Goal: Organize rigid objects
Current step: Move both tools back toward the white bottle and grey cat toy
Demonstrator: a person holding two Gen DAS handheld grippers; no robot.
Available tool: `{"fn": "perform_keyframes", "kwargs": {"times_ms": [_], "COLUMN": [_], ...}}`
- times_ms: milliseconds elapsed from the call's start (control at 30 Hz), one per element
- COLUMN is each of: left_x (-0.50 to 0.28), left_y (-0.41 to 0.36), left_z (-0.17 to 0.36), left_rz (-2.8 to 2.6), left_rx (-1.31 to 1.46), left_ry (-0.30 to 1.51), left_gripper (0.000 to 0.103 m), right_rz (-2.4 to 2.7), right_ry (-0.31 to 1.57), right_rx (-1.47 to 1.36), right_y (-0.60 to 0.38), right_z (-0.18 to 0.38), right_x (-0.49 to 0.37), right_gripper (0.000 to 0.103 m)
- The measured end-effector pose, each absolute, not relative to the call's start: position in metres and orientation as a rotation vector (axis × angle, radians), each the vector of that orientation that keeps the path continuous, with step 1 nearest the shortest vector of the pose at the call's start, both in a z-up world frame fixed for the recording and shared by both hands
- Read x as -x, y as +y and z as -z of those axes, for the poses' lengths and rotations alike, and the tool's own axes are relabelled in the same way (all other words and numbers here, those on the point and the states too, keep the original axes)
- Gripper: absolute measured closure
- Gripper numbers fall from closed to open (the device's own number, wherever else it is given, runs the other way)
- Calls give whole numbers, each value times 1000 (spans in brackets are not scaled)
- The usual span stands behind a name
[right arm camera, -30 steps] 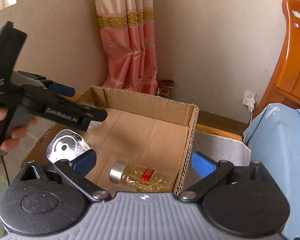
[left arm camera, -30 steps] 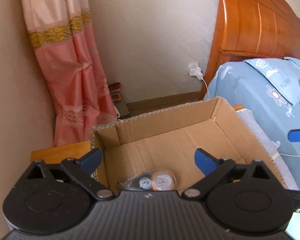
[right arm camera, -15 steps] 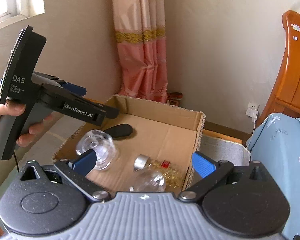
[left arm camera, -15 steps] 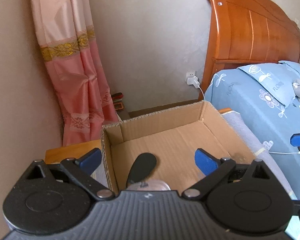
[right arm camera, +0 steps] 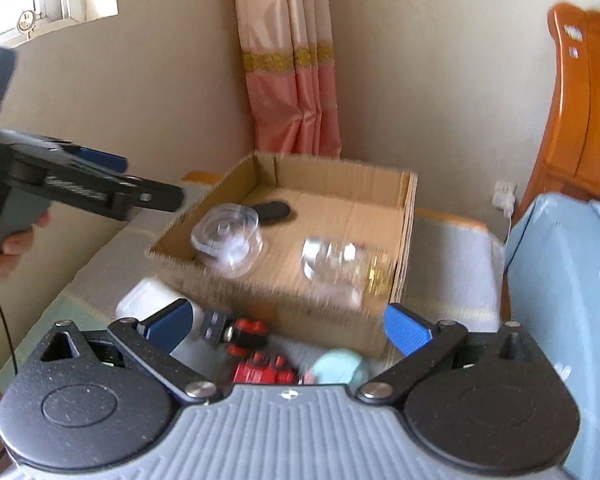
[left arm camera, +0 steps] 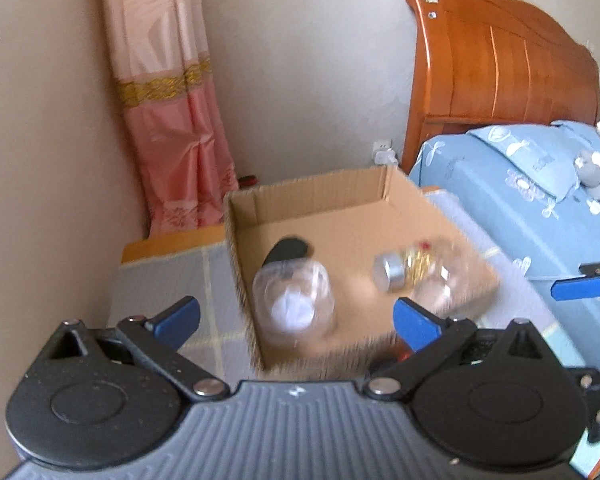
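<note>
Both of my grippers have pulled up and back from the cardboard box (right arm camera: 324,236) over the last second. A second ago the left wrist camera was down near the box floor; now it looks into the whole box from above, and both views are smeared by the motion.

The left gripper (left arm camera: 296,316) has its jaws spread wide with nothing between them. The right gripper (right arm camera: 288,322) is likewise released and empty.

The pull-back shows what already lies in the box: a clear plastic jar (left arm camera: 294,304) on its side near the left wall, a flat black piece (left arm camera: 288,250) just behind it, a bottle with a silver cap (left arm camera: 390,276) and yellow contents, and another clear container (right arm camera: 332,268) beside the bottle toward the right wall. I take these as sorted.

The wider right view also brings up things that are still outside the box, on the tabletop (right arm camera: 452,248) just in front of its near wall: a white container (right arm camera: 148,300), a red and black toy (right arm camera: 256,356) and a pale green round thing (right arm camera: 340,364), all blurred. The toy and the green thing lie almost under the right gripper, between its jaws in the view but not touched.

So I judge one drop finished and the next pick about to start, with the right gripper best placed for it.
</note>
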State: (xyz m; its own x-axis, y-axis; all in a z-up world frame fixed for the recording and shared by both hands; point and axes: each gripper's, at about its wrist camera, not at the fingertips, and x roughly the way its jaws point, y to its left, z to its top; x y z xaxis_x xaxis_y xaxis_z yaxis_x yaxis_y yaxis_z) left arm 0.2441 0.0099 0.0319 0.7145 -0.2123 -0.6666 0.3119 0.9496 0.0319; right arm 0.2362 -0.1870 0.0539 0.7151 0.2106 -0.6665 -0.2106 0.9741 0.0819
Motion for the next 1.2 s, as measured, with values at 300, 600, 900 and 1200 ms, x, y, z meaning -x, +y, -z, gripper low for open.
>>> {"fn": "perform_keyframes", "kwargs": {"times_ms": [300, 600, 900, 1200], "left_x": [-198, -179, -179, -189], "left_y": [23, 25, 24, 20], "left_z": [13, 60, 94, 105], "left_rz": [266, 249, 246, 256], "left_rx": [-136, -120, -109, -102], "left_ry": [748, 819, 868, 846], "left_gripper": [1, 1, 1, 1], "right_rz": [-202, -150, -208, -256], "right_ry": [805, 851, 850, 863], "right_rx": [-30, -39, -3, 99], "right_y": [-192, -204, -179, -148], "right_z": [-1, 34, 50, 70], "right_x": [-195, -176, -162, -161], "right_gripper": [0, 0, 0, 0]}}
